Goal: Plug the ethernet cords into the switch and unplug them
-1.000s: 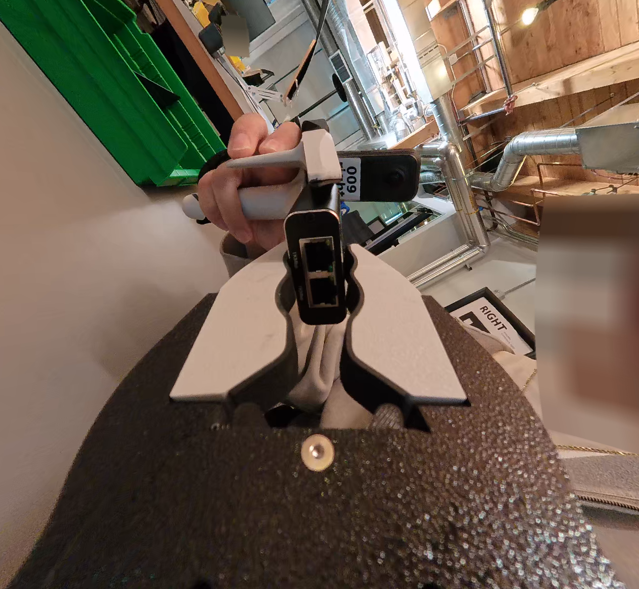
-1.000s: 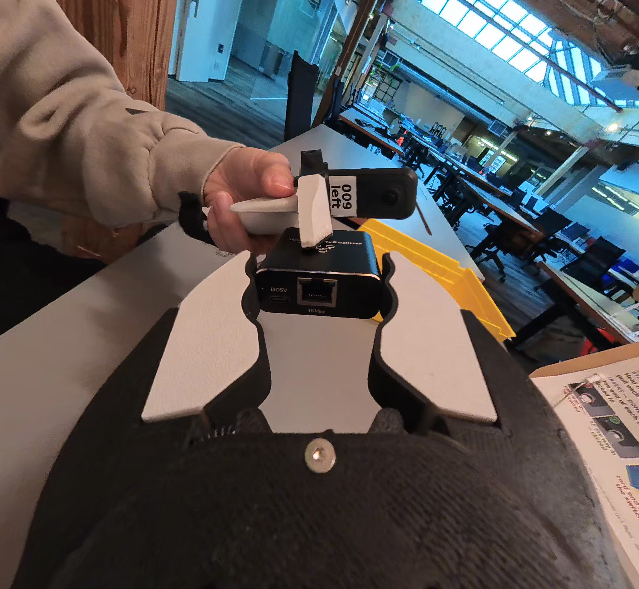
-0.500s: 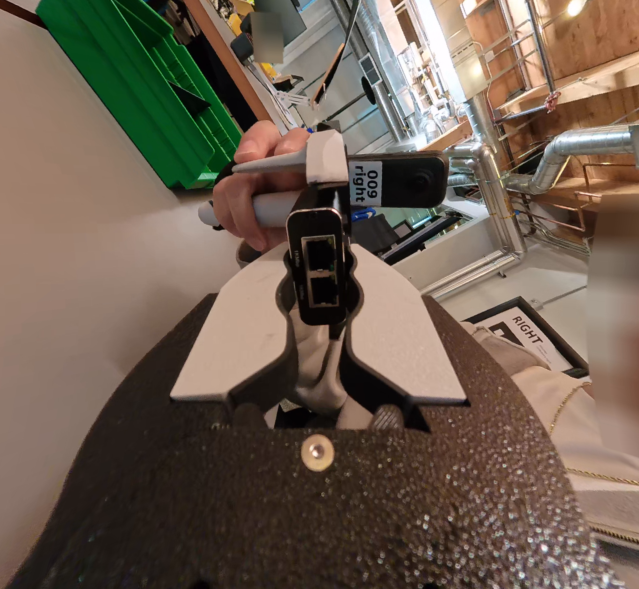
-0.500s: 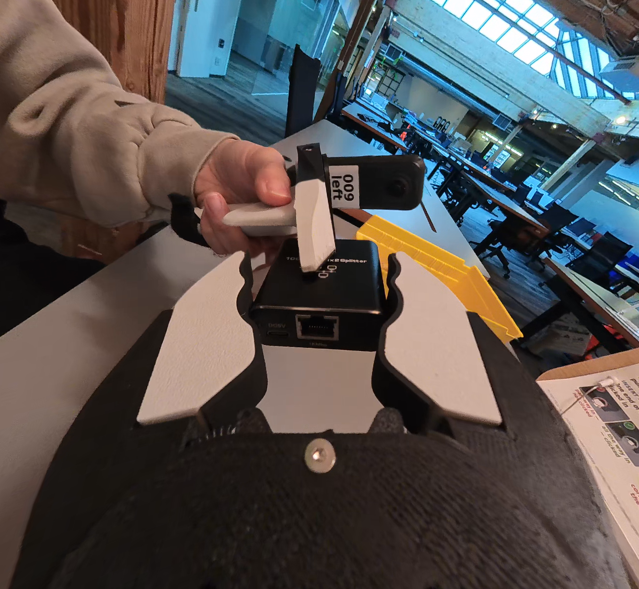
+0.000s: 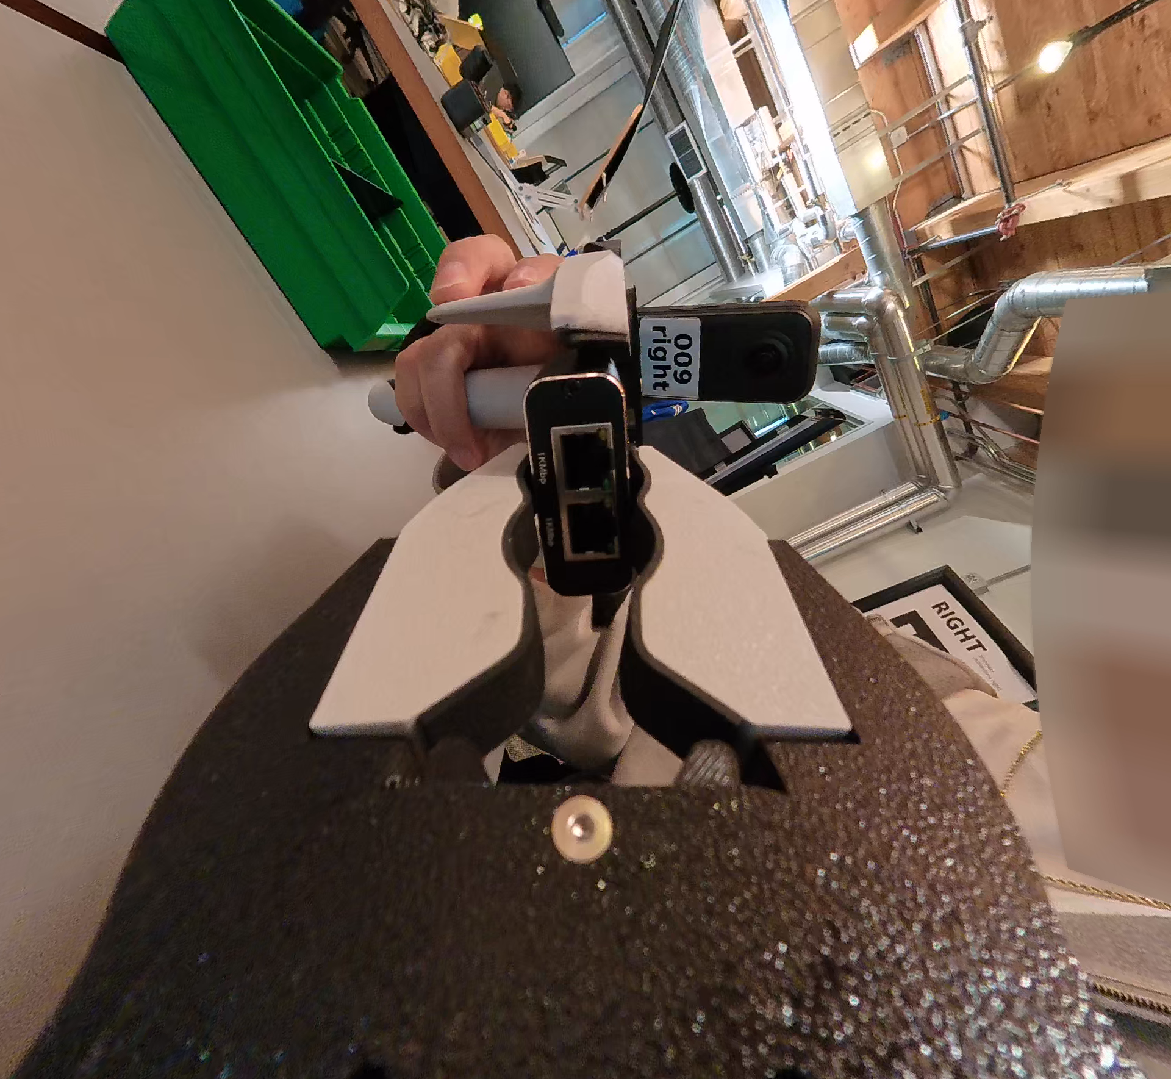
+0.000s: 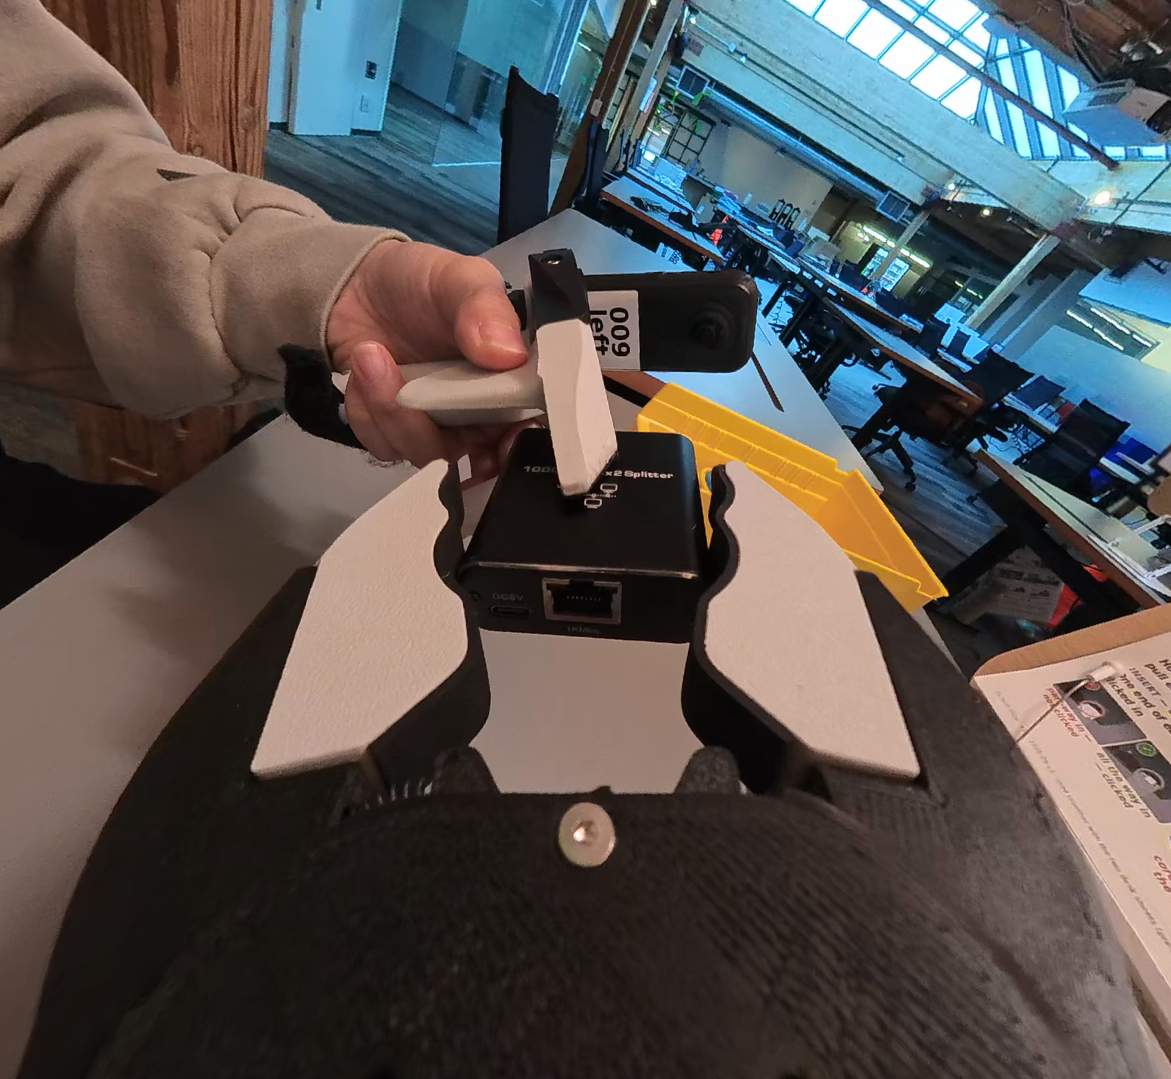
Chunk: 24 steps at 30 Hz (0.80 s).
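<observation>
Left wrist view: left gripper (image 5: 586, 516) is clamping the black ethernet switch (image 5: 583, 488) by its thin sides, fingers closed on it, the two stacked ports facing the camera and both sitting empty. Beyond the tips, the right gripper (image 5: 570, 339) is holding the far end.

Right wrist view: right gripper (image 6: 586, 535) is pinching the switch across its wide sides between the fingertips; single port and small power socket empty. Beyond, a green bin (image 5: 272, 161) and yellow bin (image 6: 792, 497) are sitting on the tables. No cords showing. Judging nothing is plugged yet; every plug and unplug looks left.
</observation>
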Motion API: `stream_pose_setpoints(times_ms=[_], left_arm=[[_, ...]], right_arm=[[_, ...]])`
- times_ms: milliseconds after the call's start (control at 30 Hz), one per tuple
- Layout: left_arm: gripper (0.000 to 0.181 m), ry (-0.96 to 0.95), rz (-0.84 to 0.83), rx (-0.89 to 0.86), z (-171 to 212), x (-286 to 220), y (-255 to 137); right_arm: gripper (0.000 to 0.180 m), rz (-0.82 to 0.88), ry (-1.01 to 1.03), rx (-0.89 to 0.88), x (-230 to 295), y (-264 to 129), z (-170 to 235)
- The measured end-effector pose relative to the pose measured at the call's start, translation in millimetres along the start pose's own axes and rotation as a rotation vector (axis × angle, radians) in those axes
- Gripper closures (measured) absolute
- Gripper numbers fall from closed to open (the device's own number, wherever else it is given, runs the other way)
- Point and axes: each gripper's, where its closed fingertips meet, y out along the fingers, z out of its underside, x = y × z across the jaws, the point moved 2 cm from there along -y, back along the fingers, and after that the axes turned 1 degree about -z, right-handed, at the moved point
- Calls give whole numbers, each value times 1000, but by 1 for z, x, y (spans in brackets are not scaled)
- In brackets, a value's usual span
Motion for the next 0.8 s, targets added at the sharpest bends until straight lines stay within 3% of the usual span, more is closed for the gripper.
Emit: stream_pose_setpoints(times_ms=[367, 533, 700, 800], left_arm=[[156, 9, 7, -11, -3, -4, -5], [153, 108, -26, -44, -6, -11, -6], [121, 244, -201, -98, -17, -2, -22], [115, 327, -282, -156, -29, -6, -48]], right_arm=[[104, 8, 45, -4, -2, 6, -5], [104, 5, 103, -35, -5, 5, -12], [104, 76, 151, -80, -21, -10, -10], [103, 119, 165, -54, -31, -24, -2]])
